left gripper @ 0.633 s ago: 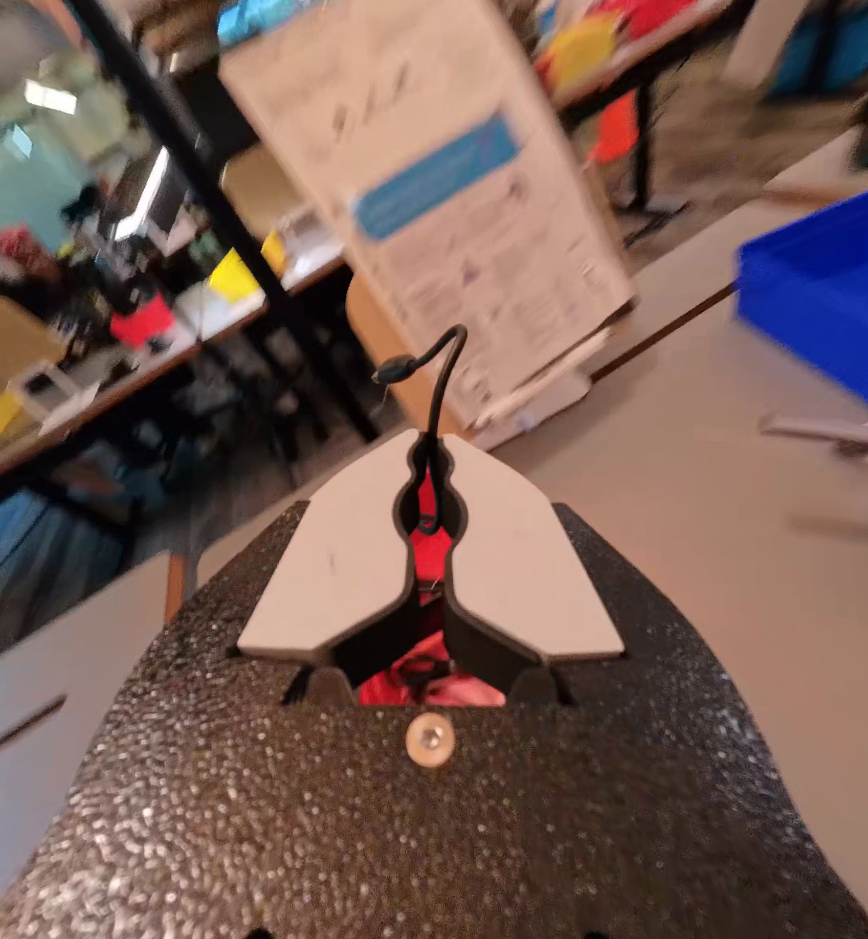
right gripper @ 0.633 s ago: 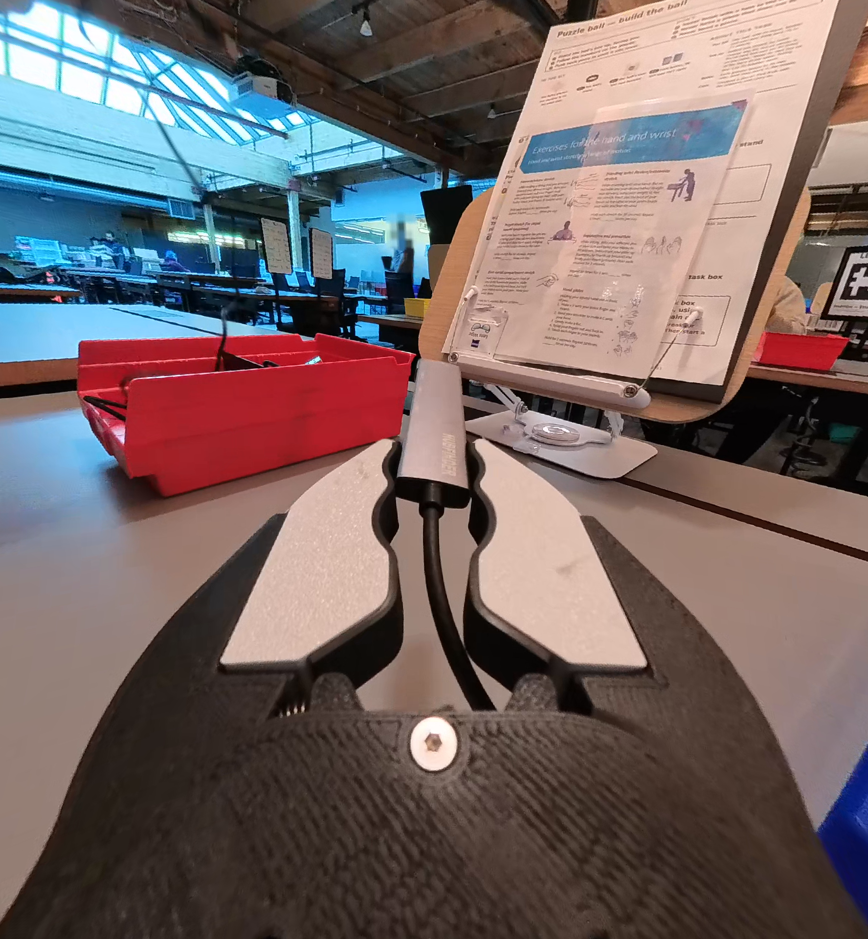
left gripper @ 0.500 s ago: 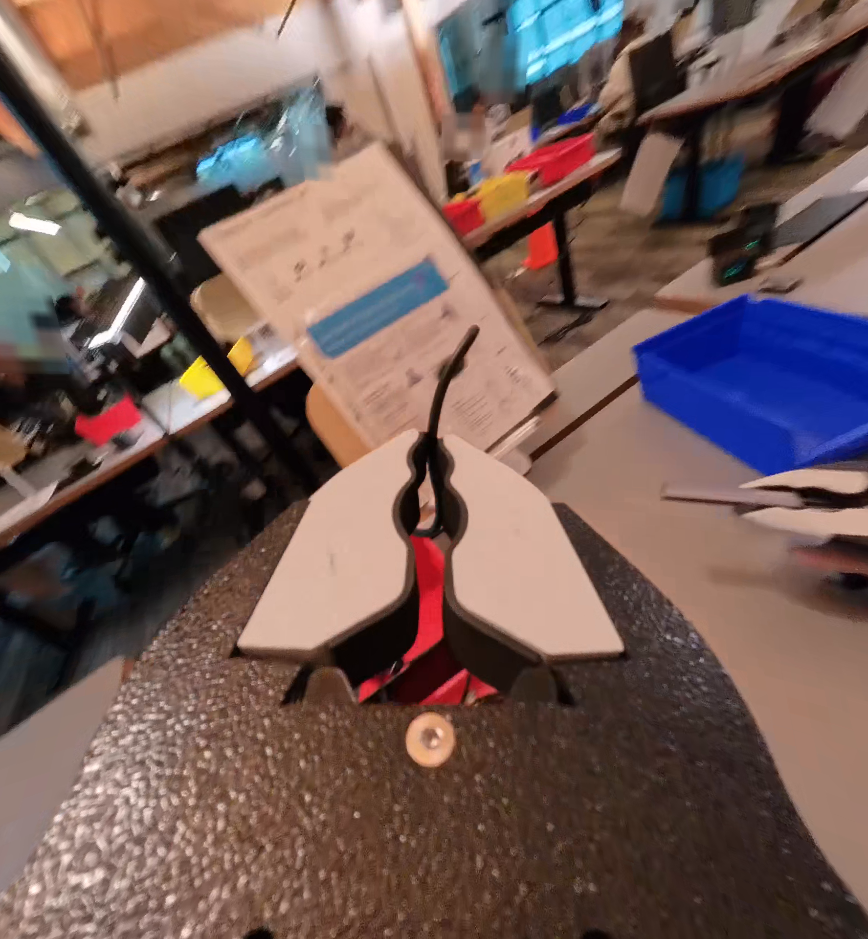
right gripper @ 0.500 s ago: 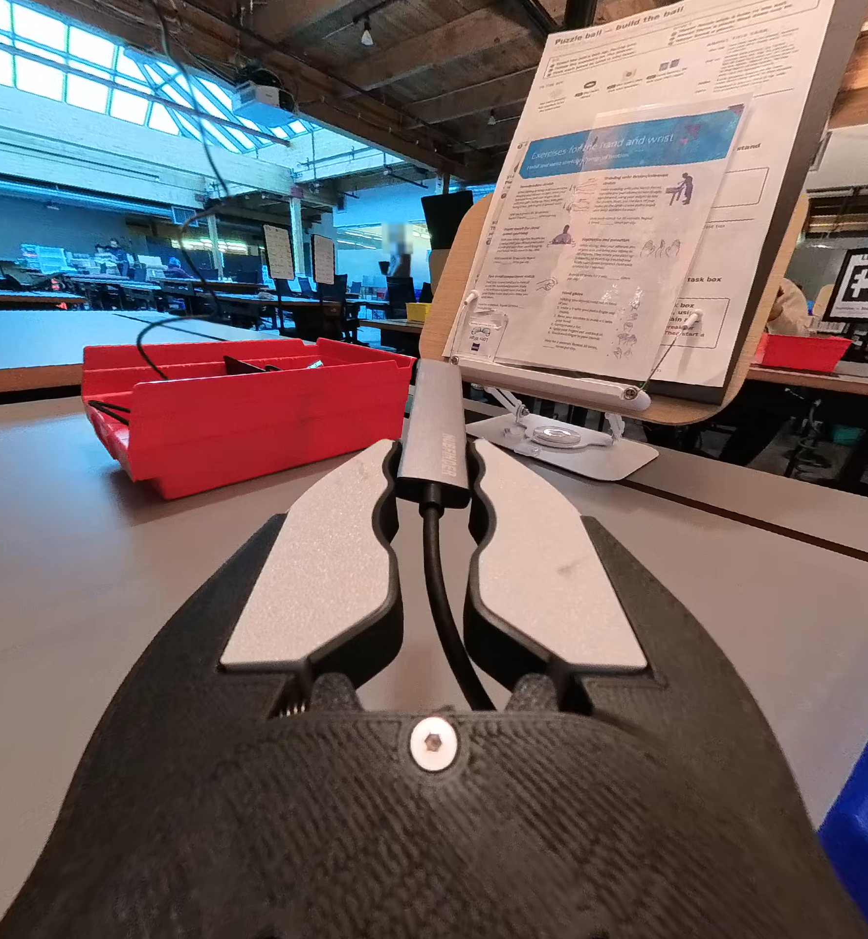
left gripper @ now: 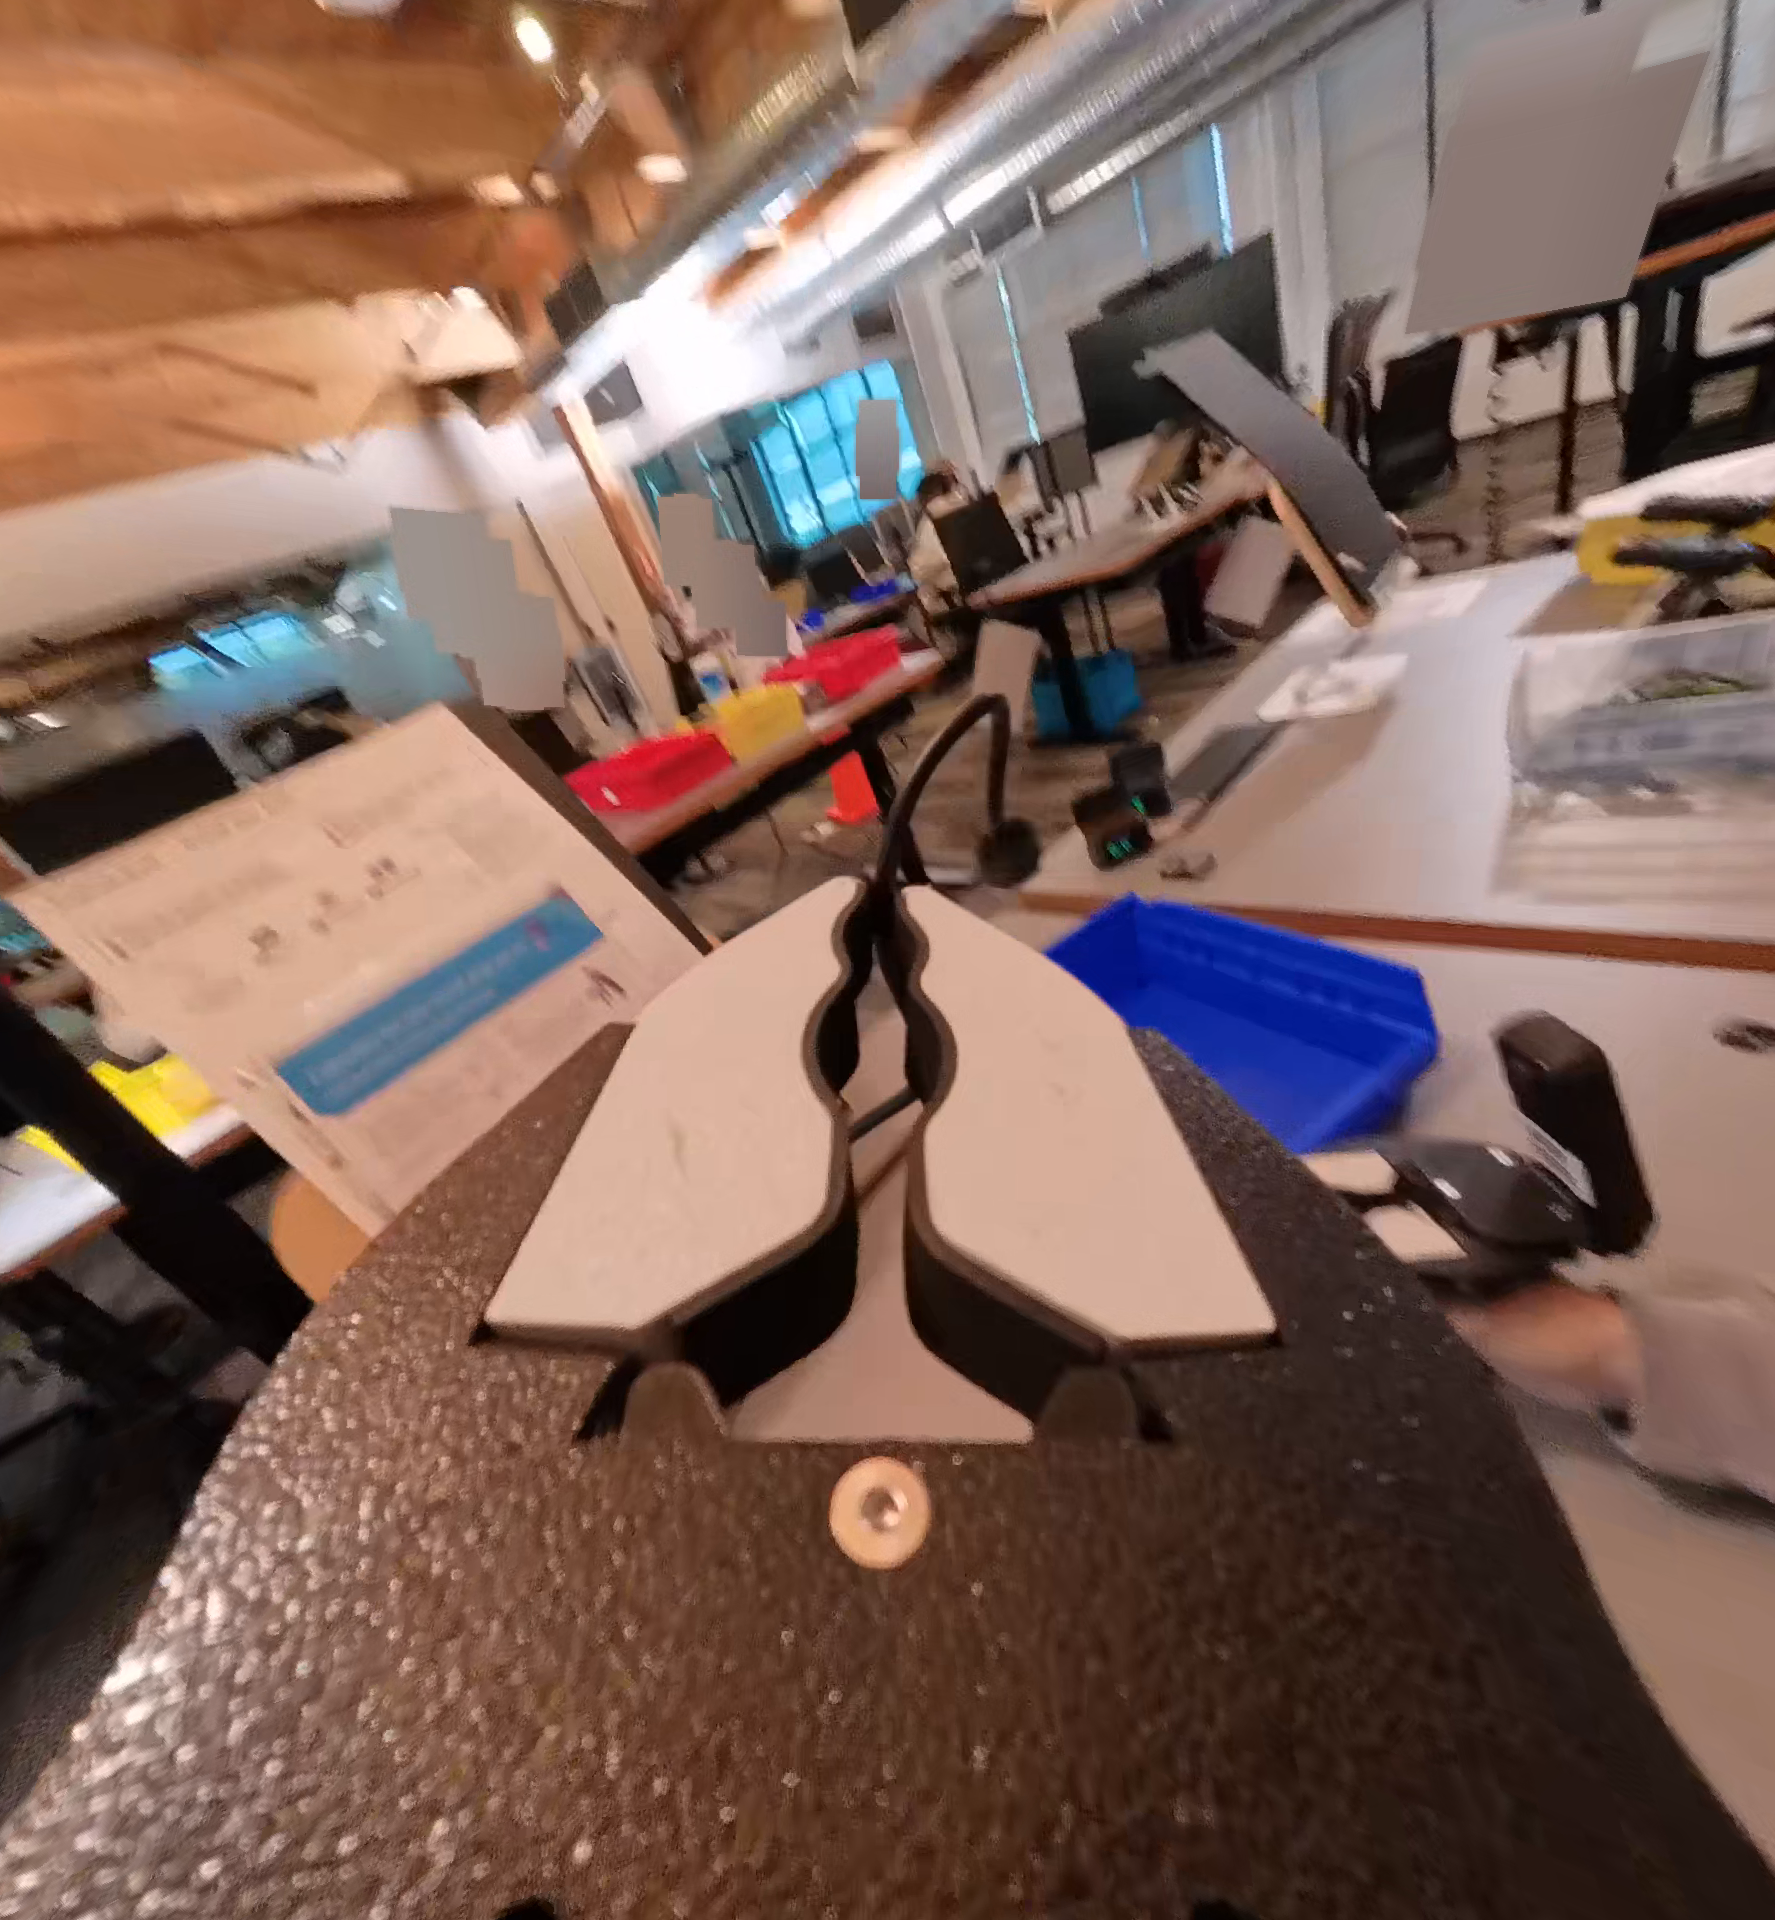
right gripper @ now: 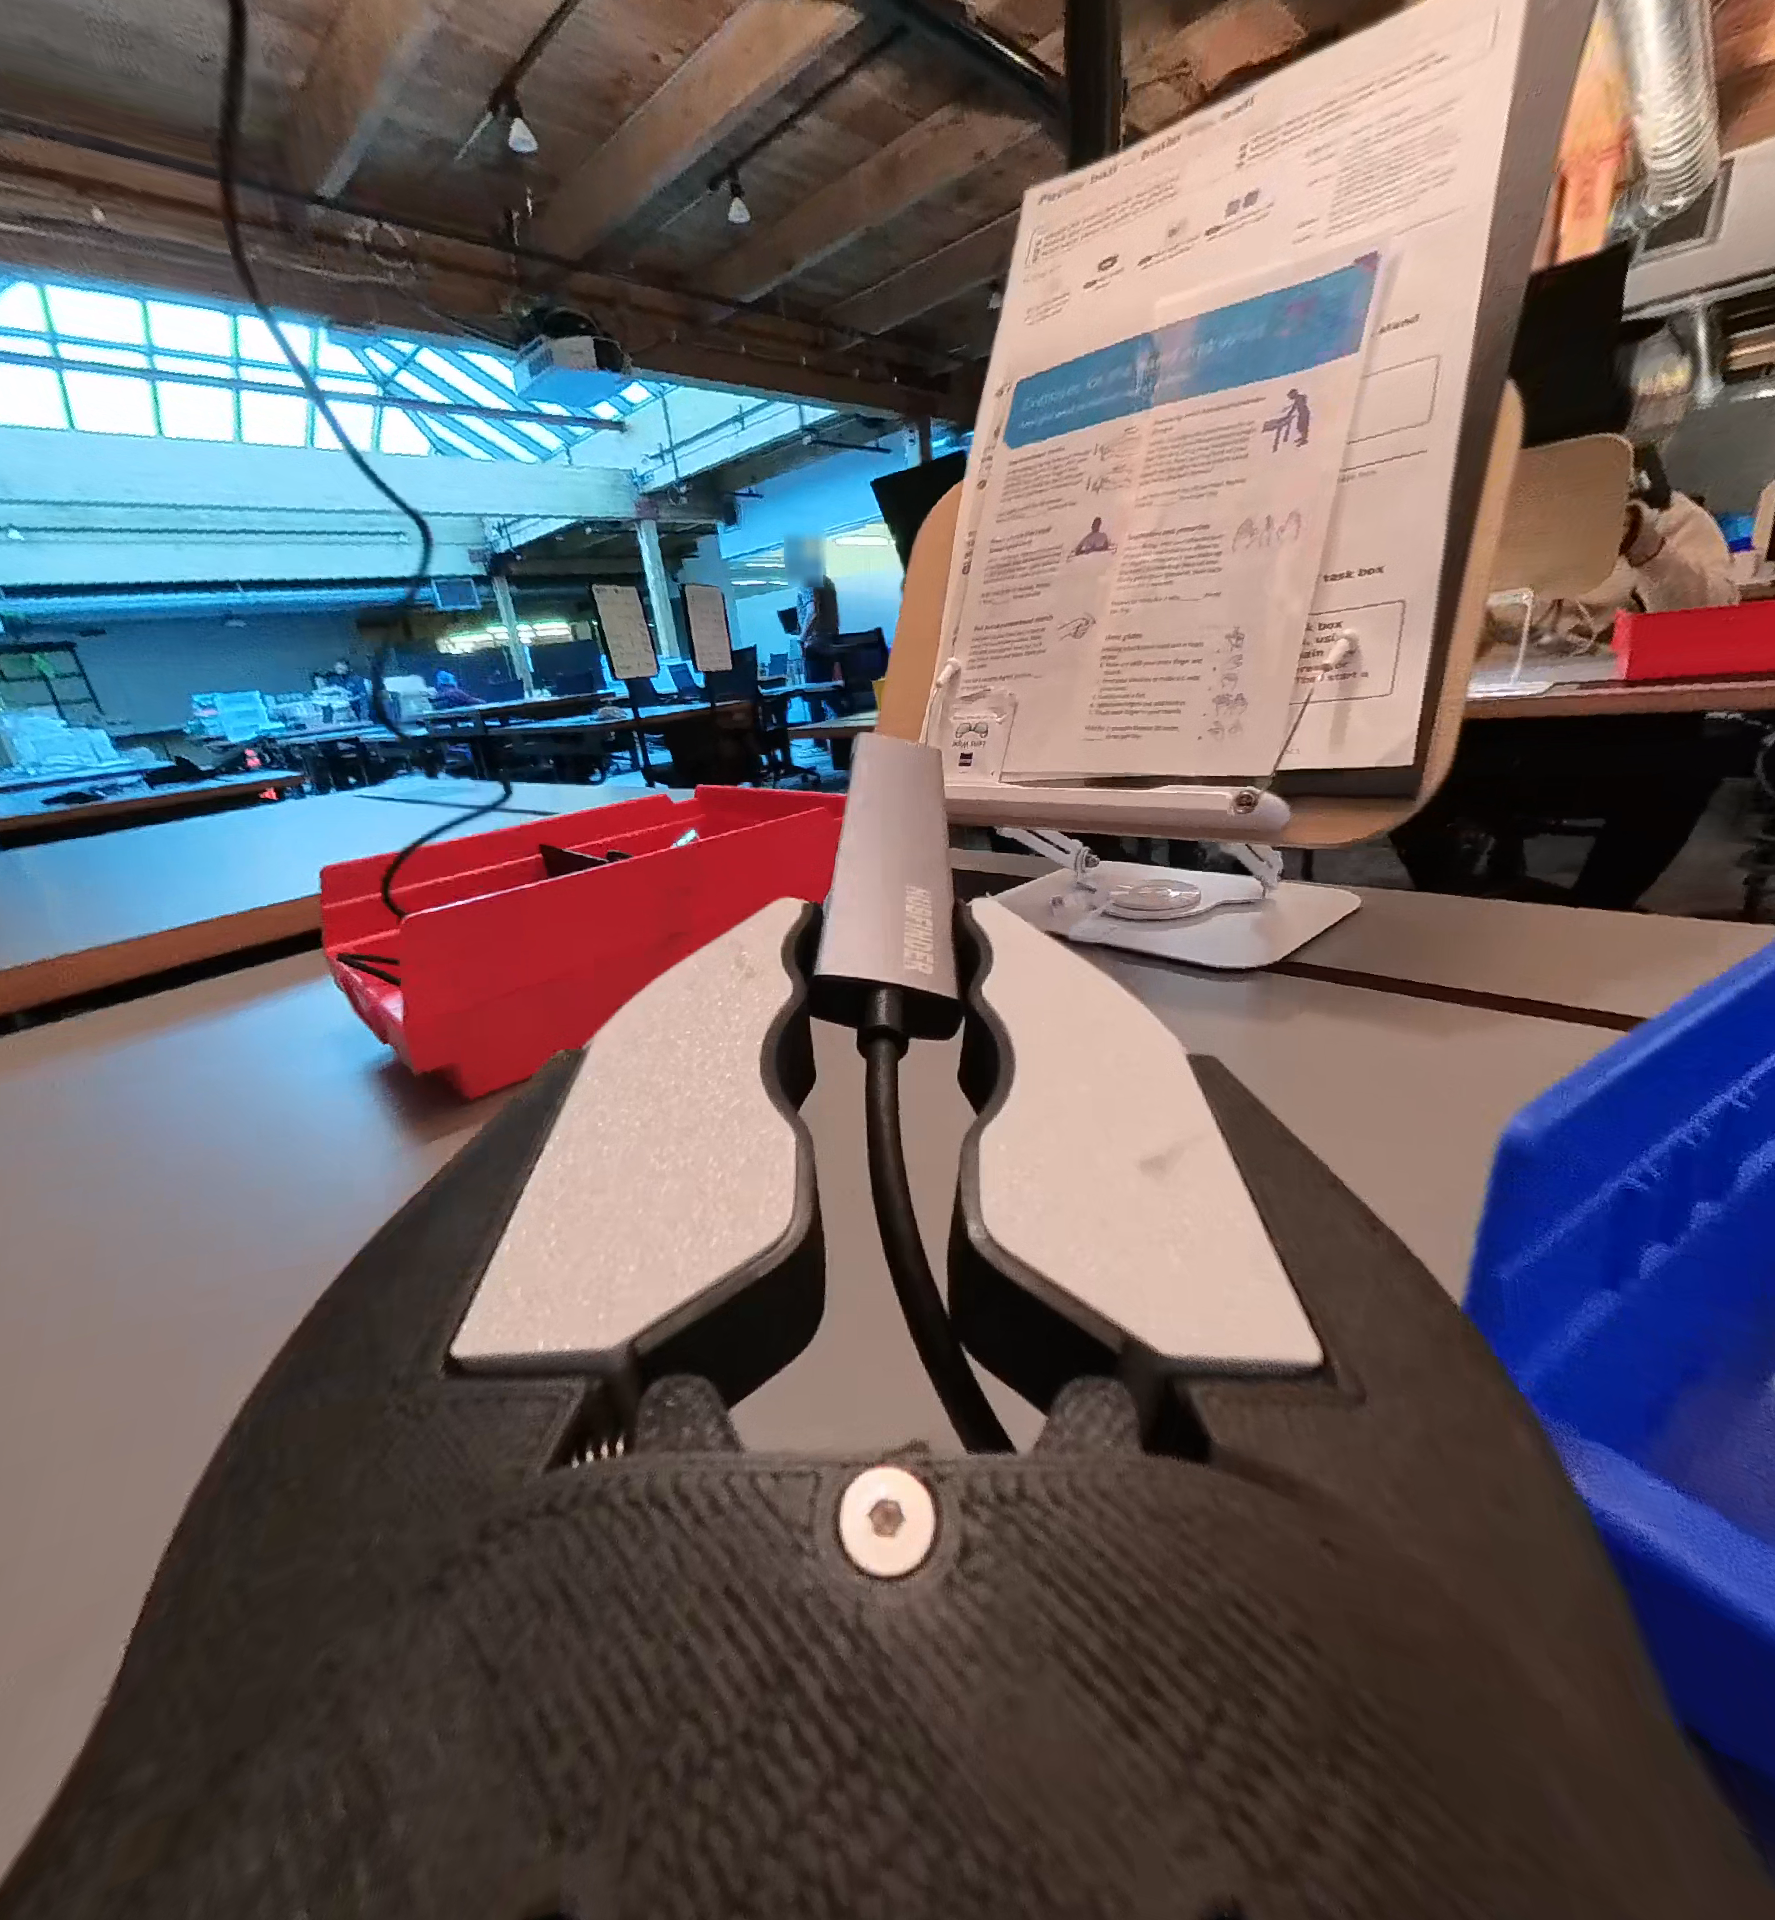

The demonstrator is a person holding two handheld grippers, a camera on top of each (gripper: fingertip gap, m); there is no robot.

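My left gripper [left gripper: 888, 909] is shut on a thin black cable [left gripper: 940, 743] whose plug end curls up past the fingertips; it is lifted high above the table. The same cable [right gripper: 384, 488] hangs down in the right wrist view into a red bin [right gripper: 592, 914]. My right gripper [right gripper: 888, 925] is shut on a grey metal hub [right gripper: 888, 862] with its own short black cord [right gripper: 898, 1195] running back between the fingers. It is low over the grey table [right gripper: 187, 1143]. The right gripper also shows at the right of the left wrist view [left gripper: 1506, 1184], held by a hand.
A blue bin [left gripper: 1247, 1008] sits at the right, close to the right gripper [right gripper: 1683, 1247]. A document stand with printed sheets [right gripper: 1205, 520] stands behind the red bin. Other tables with bins and a bag of parts [left gripper: 1672, 748] lie farther off. Spacing between my two grippers at the tips: around 35 cm.
My left gripper has risen and swung right with the cable, away from the red bin toward the blue one. My right gripper has shifted right, nearer the blue bin, still holding the hub.
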